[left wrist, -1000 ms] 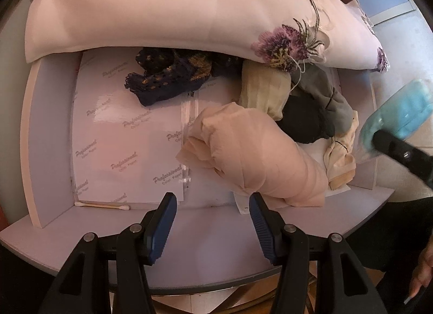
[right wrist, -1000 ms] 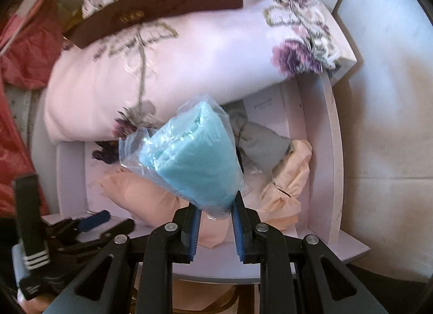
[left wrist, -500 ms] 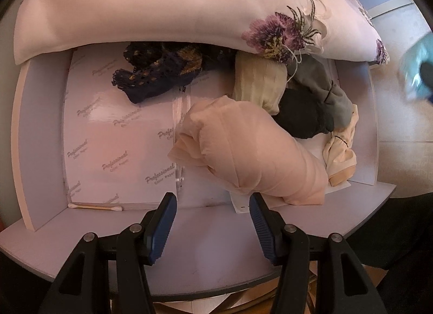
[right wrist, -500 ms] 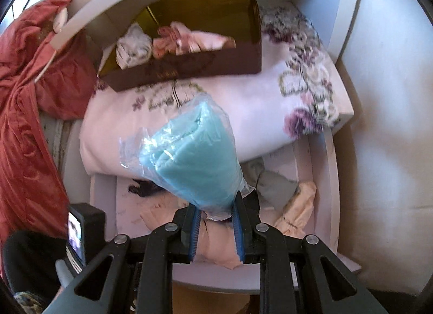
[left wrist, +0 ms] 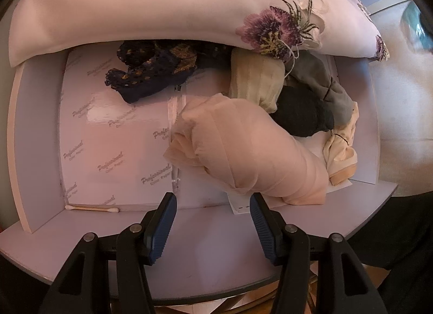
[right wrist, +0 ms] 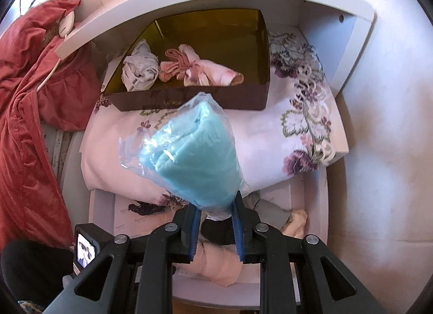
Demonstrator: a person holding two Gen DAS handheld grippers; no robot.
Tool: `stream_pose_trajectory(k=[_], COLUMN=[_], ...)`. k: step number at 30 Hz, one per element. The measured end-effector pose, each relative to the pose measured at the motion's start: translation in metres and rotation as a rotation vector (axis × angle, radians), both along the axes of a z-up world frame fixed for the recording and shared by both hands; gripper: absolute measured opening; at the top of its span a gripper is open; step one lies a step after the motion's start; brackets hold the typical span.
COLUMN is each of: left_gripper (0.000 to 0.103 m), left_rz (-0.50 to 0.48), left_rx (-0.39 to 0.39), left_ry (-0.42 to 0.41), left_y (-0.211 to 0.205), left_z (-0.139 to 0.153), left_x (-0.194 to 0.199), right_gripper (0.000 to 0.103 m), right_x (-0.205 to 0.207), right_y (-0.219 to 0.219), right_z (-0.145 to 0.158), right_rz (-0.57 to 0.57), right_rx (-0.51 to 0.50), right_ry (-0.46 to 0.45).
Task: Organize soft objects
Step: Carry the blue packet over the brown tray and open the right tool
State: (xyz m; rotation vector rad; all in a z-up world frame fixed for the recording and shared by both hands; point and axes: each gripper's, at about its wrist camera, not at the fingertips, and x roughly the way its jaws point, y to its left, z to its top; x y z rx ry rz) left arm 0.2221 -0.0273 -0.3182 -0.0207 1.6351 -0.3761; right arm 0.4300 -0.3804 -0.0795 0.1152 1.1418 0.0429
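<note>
Your right gripper (right wrist: pixel 215 228) is clamped on the bagged blue cloth (right wrist: pixel 197 157), held above the pillow (right wrist: pixel 270 146). Your left gripper (left wrist: pixel 213 222) gapes empty; 2 items sit boxed (right wrist: pixel 189 97), several remain loose in the drawer (left wrist: pixel 38 124).

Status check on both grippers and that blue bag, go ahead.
Right gripper shut on bagged blue cloth, above pillow. Left gripper open, empty, over peach roll. Brown box ahead, path clear.

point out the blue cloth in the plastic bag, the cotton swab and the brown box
blue cloth in plastic bag (right wrist: pixel 197 151): right wrist view, middle of the folded cloth
cotton swab (left wrist: pixel 92 208): left wrist view, middle of its stick
brown box (right wrist: pixel 189 100): right wrist view, its near outer wall
</note>
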Motion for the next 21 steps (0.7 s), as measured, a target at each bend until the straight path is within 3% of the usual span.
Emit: stream_pose_trajectory(k=[8,15,21], left_gripper=[0.057,0.057,0.057], left_rz=[-0.010,-0.015,-0.003], left_rx=[0.005,0.001,-0.004], left_ry=[0.003,0.005,0.010], left_y=[-0.010,-0.016,-0.020], left_z=[-0.006,-0.010,-0.014], left_x=[-0.001,-0.004,-0.003], right_gripper=[0.022,0.022,0.022], right_x=[0.030,0.069,0.121], right_y=[0.010,0.040,0.052], right_z=[0.028,0.043,0.031], right_rz=[0.047,0.135,0.183], right_rx=[-0.097,-0.332,-0.488], right_ry=[-0.087,-0.160,-0.145])
